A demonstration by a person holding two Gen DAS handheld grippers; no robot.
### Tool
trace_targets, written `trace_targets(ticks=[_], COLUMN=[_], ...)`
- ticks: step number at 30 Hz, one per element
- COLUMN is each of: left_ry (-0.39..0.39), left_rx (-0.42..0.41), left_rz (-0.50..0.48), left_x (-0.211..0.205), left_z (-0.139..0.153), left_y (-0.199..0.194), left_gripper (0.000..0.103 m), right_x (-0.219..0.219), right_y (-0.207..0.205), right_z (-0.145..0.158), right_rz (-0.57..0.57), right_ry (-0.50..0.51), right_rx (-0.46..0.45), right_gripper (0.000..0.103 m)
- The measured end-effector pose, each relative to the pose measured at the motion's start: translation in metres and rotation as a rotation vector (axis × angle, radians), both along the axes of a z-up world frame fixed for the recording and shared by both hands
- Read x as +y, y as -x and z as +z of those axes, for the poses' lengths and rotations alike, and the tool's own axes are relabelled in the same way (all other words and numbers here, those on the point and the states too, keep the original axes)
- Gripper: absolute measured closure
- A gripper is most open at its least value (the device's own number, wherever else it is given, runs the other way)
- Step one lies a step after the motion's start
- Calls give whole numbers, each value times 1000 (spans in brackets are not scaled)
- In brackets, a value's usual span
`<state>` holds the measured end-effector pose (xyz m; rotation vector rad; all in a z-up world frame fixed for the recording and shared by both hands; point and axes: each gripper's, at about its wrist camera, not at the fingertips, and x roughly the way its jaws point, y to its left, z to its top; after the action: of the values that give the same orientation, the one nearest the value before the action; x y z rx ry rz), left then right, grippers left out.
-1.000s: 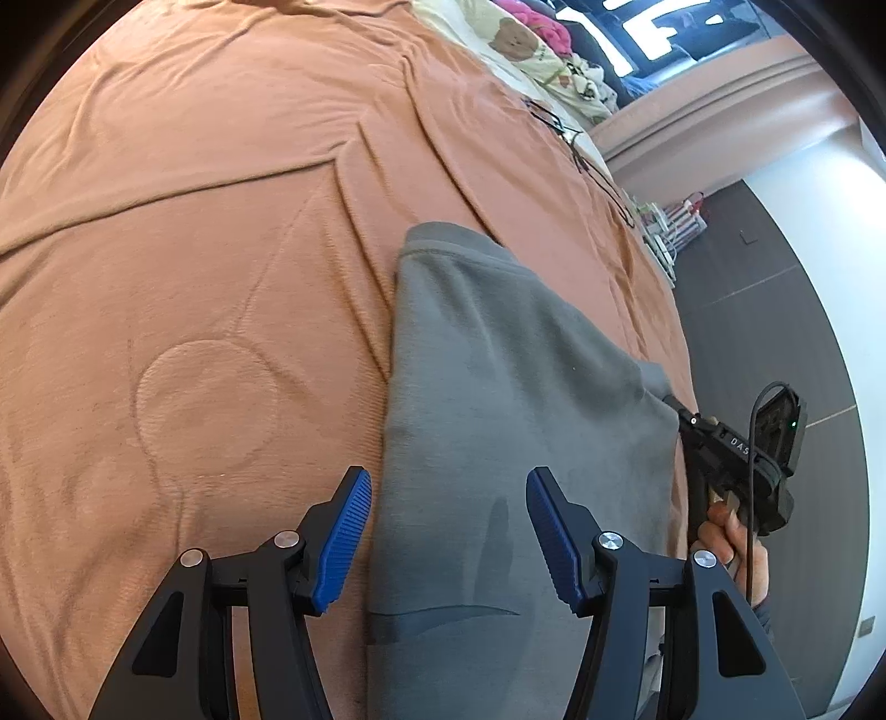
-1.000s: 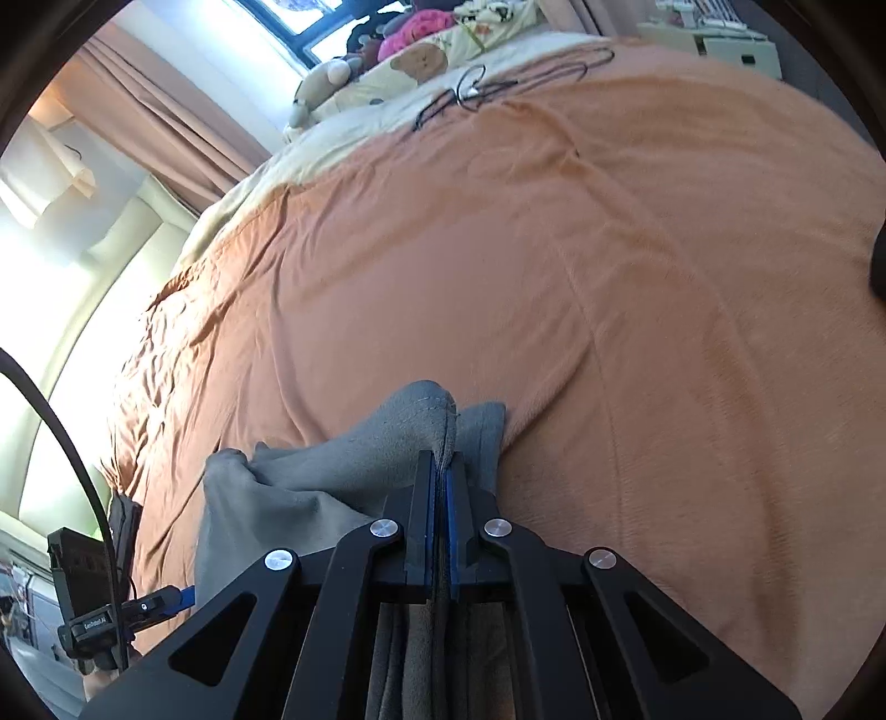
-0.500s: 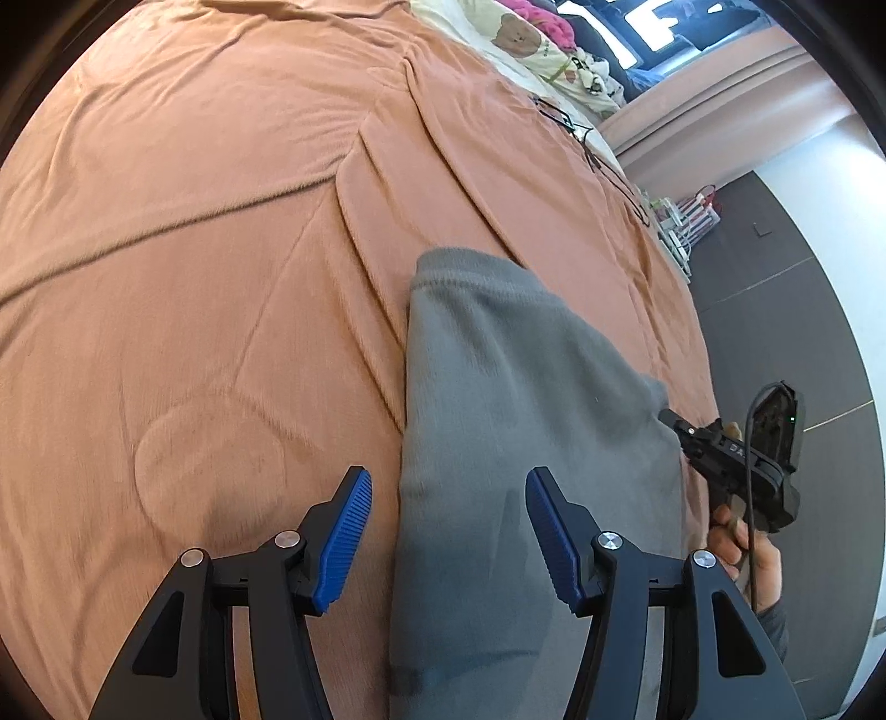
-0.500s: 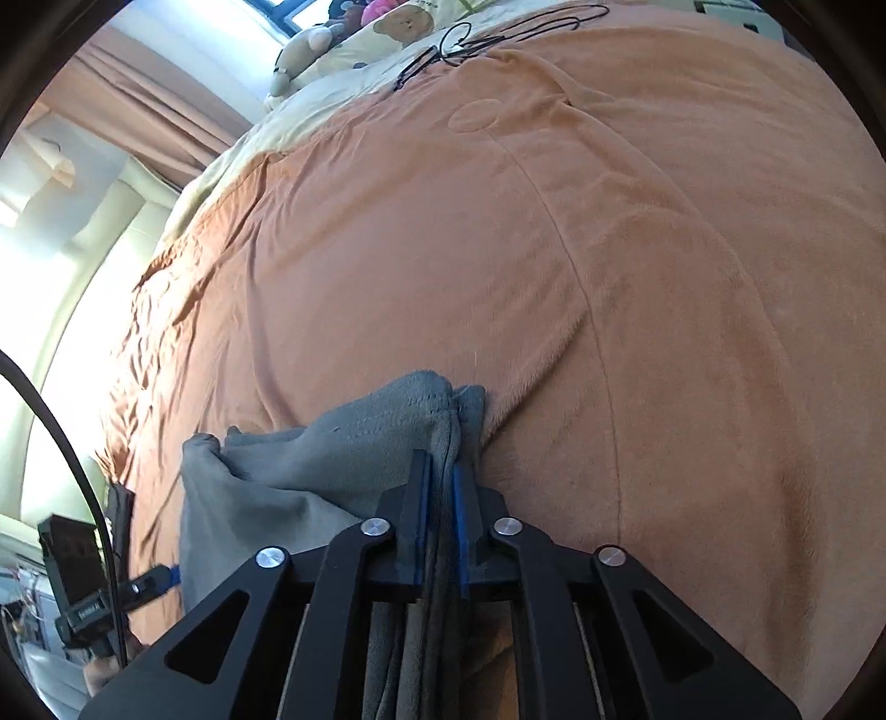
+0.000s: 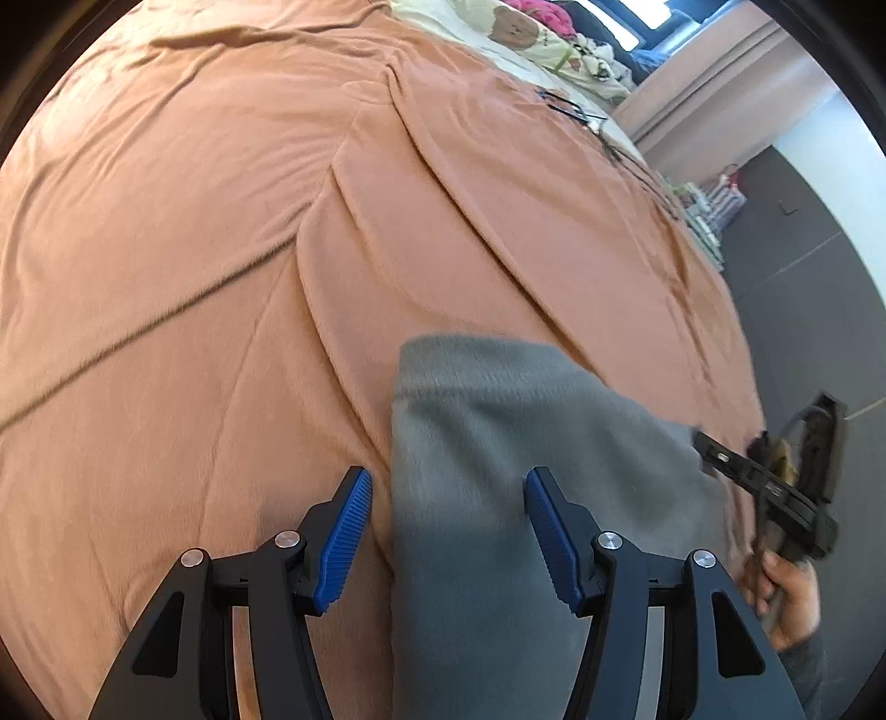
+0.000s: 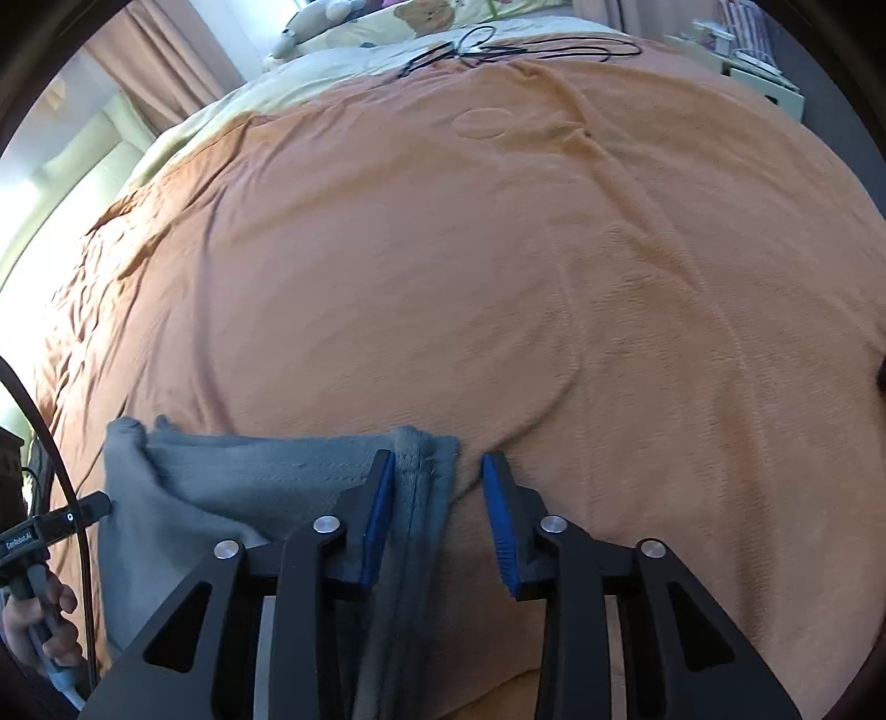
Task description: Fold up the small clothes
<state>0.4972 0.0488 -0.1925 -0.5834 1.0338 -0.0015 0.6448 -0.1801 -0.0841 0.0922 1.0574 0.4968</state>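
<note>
A grey garment lies folded lengthwise on the orange blanket. My left gripper hovers open over its near left edge, and the cloth's edge runs between the blue pads without touching them. In the right wrist view the garment ends in a hemmed corner. That corner rests between the jaws of my right gripper, which are opening. The hem lies against the left pad and clear of the right one. Each gripper also shows in the other's view: the right gripper and the left gripper, each held by a hand.
The orange blanket covers the whole bed. Black cables and bear-print pillows lie at the far end. Dark floor and a small rack lie past the bed's right side. Curtains hang at the far left.
The right gripper's jaws, shut on the garment's raised corner before, have parted and the corner now lies flat on the blanket. The left gripper has shifted over the cloth and stayed open.
</note>
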Motion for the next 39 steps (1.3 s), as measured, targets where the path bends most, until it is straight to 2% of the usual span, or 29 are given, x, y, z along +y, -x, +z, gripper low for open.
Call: trace_targets(ticks=[5, 10, 13, 16, 21, 27, 29, 30, 34, 39], left_ry=[-31, -42, -37, -35, -23, 6, 0, -3, -12, -59], left_rx=[15, 6, -4, -13, -46, -84, -79, -69, -46, -21], left_rz=[41, 37, 34, 25, -2, -111, -147, -164, -226, -251], left_x=[4, 9, 9, 9, 3, -29, -41, -48, -70, -87], left_z=[-4, 4, 9, 13, 27, 42, 41, 38, 28, 16], left_y=[-19, -22, -16, -8, 0, -6, -10, -13, -22, -38], left_gripper=[43, 43, 43, 43, 43, 44, 52, 58, 74, 74], right_x=[-10, -21, -18, -12, -7, 2, 5, 6, 3, -11], right_y=[11, 37, 48, 56, 54, 35, 34, 36, 49, 58], right_z=[17, 40, 37, 28, 7, 4, 7, 9, 21, 26], right_rz=[-21, 64, 131, 169, 169, 164, 153, 155, 160, 137], right_ry=[-10, -127, -178, -175, -161, -143, -111, -108, -130, -153], right_rx=[-29, -32, 14, 46, 106, 131, 100, 88, 22, -3], right_gripper=[74, 73, 73, 73, 73, 74, 92, 96, 99, 99])
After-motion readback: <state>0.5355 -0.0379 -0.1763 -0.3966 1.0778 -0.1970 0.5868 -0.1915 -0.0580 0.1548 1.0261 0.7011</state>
